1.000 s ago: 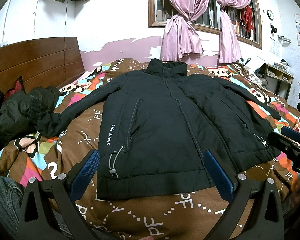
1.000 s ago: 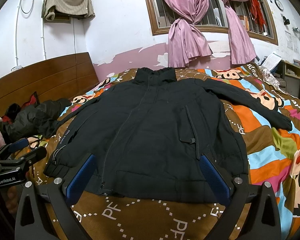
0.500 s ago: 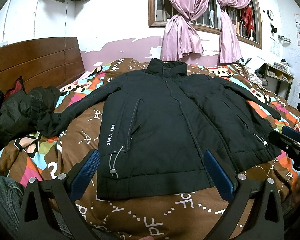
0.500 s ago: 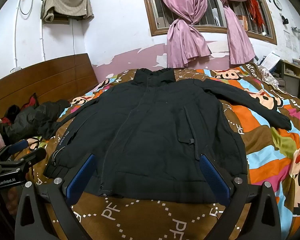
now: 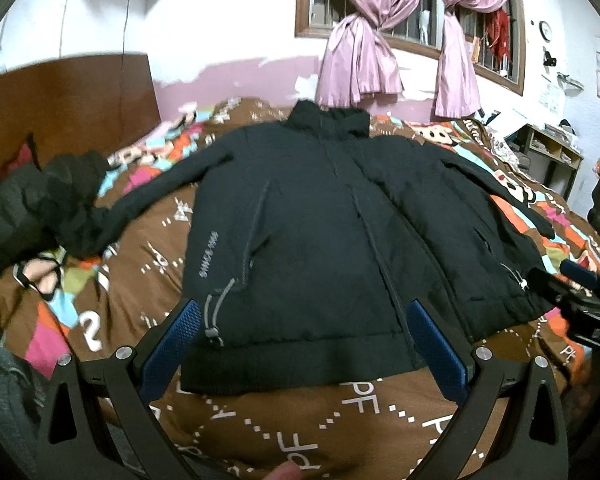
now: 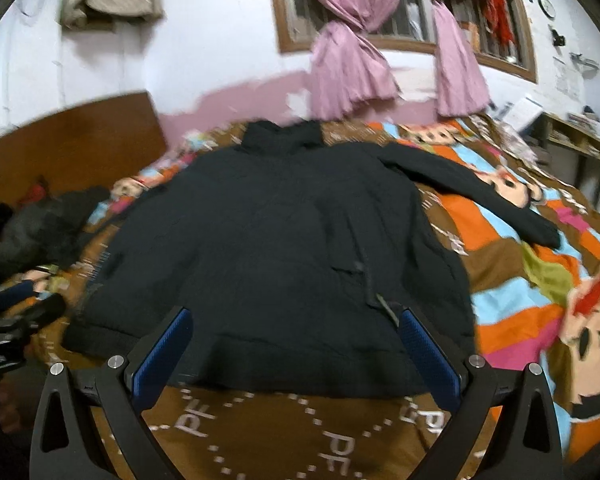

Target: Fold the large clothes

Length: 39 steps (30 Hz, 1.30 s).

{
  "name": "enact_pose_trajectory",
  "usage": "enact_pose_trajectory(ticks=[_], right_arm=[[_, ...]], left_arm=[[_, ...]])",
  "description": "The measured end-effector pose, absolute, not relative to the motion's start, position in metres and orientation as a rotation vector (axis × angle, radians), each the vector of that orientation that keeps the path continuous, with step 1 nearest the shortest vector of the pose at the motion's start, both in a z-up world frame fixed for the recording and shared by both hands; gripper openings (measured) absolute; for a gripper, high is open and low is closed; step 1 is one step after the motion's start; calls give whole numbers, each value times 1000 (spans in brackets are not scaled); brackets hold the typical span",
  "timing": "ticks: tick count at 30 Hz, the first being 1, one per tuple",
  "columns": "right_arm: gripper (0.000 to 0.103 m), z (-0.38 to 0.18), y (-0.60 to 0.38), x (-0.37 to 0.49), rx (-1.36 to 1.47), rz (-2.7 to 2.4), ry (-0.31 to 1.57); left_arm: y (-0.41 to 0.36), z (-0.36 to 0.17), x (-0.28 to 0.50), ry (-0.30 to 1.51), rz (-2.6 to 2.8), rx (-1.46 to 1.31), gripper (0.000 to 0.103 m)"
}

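A large black jacket (image 5: 312,240) lies spread flat, front up, on the bed, collar at the far end and both sleeves stretched out; it also shows in the right wrist view (image 6: 284,248). My left gripper (image 5: 300,316) is open and empty, hovering over the jacket's hem near its left side. My right gripper (image 6: 296,322) is open and empty, over the hem further right. Each gripper shows at the edge of the other's view: the right one (image 5: 580,300), the left one (image 6: 16,316).
The bed has a brown quilt (image 5: 300,424) with bright cartoon patches. A heap of dark clothes (image 5: 32,208) lies at the left by the wooden headboard (image 5: 68,108). A window with pink curtains (image 5: 360,60) is behind; a shelf (image 5: 552,152) stands at the right.
Both grippers have tipped and moved slightly forward over the hem; the right wrist view is blurred by motion. The jacket has not moved.
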State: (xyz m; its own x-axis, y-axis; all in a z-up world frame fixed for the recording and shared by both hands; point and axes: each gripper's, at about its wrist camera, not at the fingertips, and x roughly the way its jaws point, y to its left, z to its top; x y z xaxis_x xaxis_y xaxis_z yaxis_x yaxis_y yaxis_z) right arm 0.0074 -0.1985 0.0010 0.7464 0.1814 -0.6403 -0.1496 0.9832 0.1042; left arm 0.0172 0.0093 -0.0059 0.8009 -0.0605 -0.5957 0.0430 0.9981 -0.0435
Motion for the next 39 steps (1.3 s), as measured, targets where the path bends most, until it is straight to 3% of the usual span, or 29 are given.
enact_pose_trajectory(ticks=[4,15,28,39], right_arm=[[103,0,-207,29,58,70,793],[103,12,-256,85,13,-59,772],[103,-10,-336,176,-3,-180,808],[103,-49,-454,226,411,-241,853]], left_arm=[[12,-5,39,688,-48,-46,101],[1,29,111,650,-18,-17,101],[-81,22,225,731,-111,75,101],[-153,-7,311,776,-217,119,101]])
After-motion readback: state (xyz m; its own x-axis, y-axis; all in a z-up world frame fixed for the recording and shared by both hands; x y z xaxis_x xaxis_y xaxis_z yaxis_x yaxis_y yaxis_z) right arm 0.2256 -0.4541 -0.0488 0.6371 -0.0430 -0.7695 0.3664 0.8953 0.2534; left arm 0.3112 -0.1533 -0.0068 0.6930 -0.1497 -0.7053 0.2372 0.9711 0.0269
